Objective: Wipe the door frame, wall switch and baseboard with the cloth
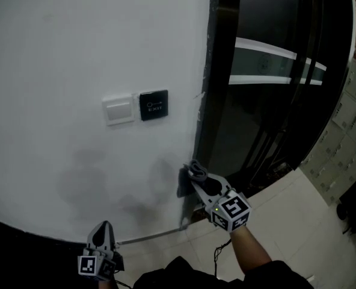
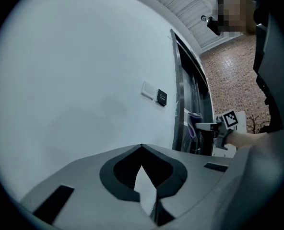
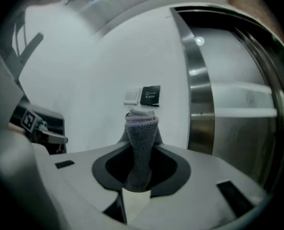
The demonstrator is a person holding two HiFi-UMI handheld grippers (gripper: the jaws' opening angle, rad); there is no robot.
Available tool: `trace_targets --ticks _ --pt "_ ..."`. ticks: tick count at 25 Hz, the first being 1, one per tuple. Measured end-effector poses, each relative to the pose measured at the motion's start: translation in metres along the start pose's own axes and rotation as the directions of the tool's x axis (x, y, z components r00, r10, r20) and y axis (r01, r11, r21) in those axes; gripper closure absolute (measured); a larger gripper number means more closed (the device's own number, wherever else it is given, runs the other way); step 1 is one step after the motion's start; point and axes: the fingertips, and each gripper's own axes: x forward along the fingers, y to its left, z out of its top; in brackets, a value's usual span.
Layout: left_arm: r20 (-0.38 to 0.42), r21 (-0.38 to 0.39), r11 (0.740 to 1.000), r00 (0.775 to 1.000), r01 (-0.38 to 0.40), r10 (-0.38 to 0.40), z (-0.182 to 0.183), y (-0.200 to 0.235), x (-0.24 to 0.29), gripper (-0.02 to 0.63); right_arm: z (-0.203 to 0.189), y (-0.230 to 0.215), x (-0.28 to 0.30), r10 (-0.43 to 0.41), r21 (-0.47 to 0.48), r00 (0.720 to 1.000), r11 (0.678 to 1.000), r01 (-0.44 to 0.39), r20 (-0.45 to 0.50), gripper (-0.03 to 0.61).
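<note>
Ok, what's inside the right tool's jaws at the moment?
A rolled grey cloth is clamped in the right tool, its top end poking out toward the wall. The cloth's lower end is hidden down between the jaws, so its full length cannot be seen.

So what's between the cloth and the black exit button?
Nothing but bare white wall. The head view shows that stretch between the cloth and the exit button.

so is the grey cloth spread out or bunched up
Bunched: the grey fleecy cloth stands as a rolled wad clamped in the right gripper.
</note>
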Motion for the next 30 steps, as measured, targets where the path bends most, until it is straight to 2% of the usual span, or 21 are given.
trace_targets --ticks 2,6,8,14,20,24,27,29,30 --pt "0.01 0.014 0.999 0.999 -0.039 0.039 0.0 0.008 -0.006 0.614 -0.02 0.003 -0.017 0.003 0.098 0.999 0.995 -0.006 0.039 0.488" --pt "0.029 0.039 0.995 0.995 -0.092 0.09 0.003 0.019 -0.018 0.614 -0.055 0.001 -0.039 -0.041 0.151 0.998 0.988 0.034 0.041 0.488" --pt "0.032 0.042 0.994 0.995 -0.098 0.096 0.003 0.024 -0.02 0.614 -0.063 -0.001 -0.037 -0.05 0.138 0.998 0.989 0.044 0.037 0.489" --pt "0.037 0.032 0.999 0.999 -0.02 0.019 0.014 0.014 -0.012 0.614 -0.055 0.013 -0.017 -0.023 0.09 0.999 0.996 0.02 0.029 0.488" --pt "-0.003 0.046 0.996 0.997 0.082 -0.082 0.017 0.006 -0.007 0.614 -0.046 0.019 0.001 -0.022 0.024 0.999 0.999 0.022 0.025 0.489" --pt "-0.029 0.035 0.994 0.994 0.108 -0.107 0.01 0.008 0.0 0.614 -0.038 0.01 0.008 -0.047 -0.068 0.999 0.997 0.048 0.019 0.488" --pt "-0.029 0.032 0.99 0.991 0.135 -0.134 0.008 0.003 0.008 0.614 -0.018 -0.01 0.008 -0.094 -0.18 0.995 0.979 0.097 0.025 0.488" --pt "-0.024 0.039 0.988 0.989 0.15 -0.149 0.008 -0.003 0.017 0.614 0.003 -0.033 0.008 -0.137 -0.314 0.99 0.939 0.139 0.031 0.488" --pt "-0.02 0.041 0.987 0.988 0.156 -0.155 0.008 -0.006 0.021 0.614 0.016 -0.047 0.008 -0.163 -0.402 0.986 0.901 0.163 0.036 0.488"
